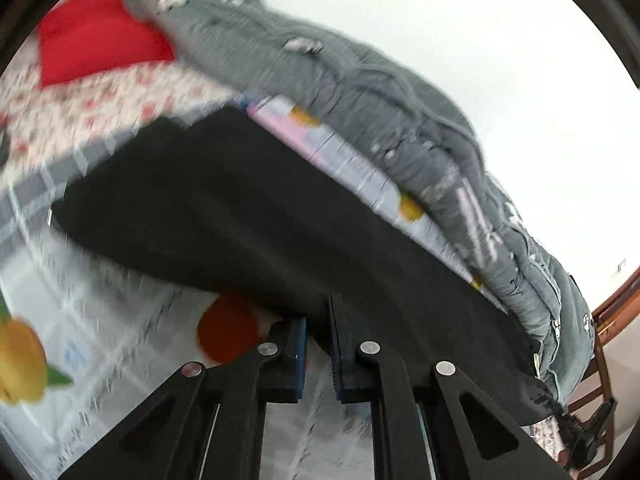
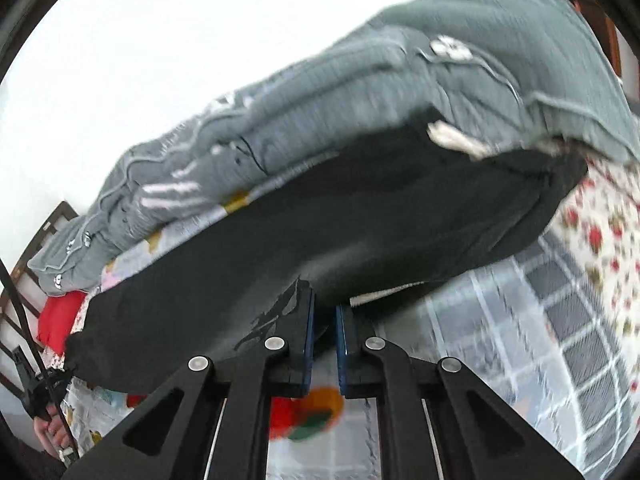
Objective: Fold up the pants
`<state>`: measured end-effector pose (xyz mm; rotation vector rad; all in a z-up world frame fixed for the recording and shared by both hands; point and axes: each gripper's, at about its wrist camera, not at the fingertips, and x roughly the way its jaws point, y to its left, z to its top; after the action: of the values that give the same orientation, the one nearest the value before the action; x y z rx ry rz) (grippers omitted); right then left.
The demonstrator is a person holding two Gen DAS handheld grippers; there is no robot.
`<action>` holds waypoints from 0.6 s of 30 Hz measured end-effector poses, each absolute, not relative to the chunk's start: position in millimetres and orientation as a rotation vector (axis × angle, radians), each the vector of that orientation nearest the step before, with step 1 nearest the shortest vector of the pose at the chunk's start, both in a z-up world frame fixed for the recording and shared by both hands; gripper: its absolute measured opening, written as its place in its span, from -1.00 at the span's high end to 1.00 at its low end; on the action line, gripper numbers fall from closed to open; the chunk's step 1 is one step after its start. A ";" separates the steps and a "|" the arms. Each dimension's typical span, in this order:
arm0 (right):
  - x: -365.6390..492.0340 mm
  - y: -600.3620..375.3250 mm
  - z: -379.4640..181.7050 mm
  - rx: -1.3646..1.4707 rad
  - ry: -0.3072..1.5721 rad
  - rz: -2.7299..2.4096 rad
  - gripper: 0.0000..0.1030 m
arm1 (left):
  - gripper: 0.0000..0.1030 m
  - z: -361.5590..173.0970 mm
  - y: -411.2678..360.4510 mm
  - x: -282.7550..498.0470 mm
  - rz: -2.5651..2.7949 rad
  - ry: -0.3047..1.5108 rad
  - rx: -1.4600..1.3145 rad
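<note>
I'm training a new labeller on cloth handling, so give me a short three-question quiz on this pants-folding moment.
1. True or false: the left gripper is shut on the black pants.
2. What lies beyond the pants, by the white wall? A) grey quilt B) cardboard box C) laundry basket
3. Fill in: the right gripper pinches the near ____ of the pants.

Key:
1. True; the dark cloth runs down between its blue pads.
2. A, the grey quilt.
3. Edge.
</note>
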<state>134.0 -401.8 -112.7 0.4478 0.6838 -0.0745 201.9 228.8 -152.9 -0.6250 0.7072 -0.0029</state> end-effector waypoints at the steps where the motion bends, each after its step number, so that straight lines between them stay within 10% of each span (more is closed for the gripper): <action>1: 138.3 -401.1 -108.7 0.443 0.675 -0.075 0.83 | 0.80 -144.5 226.7 206.6 0.000 0.692 -0.602; 18: 271.1 -395.0 -115.5 0.423 0.666 -0.116 0.85 | 0.80 -137.3 190.5 342.2 0.129 0.635 -0.383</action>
<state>271.1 -395.0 -115.5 0.4227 0.6657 -0.1161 342.2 190.5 -137.3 -0.3828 0.6348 0.1294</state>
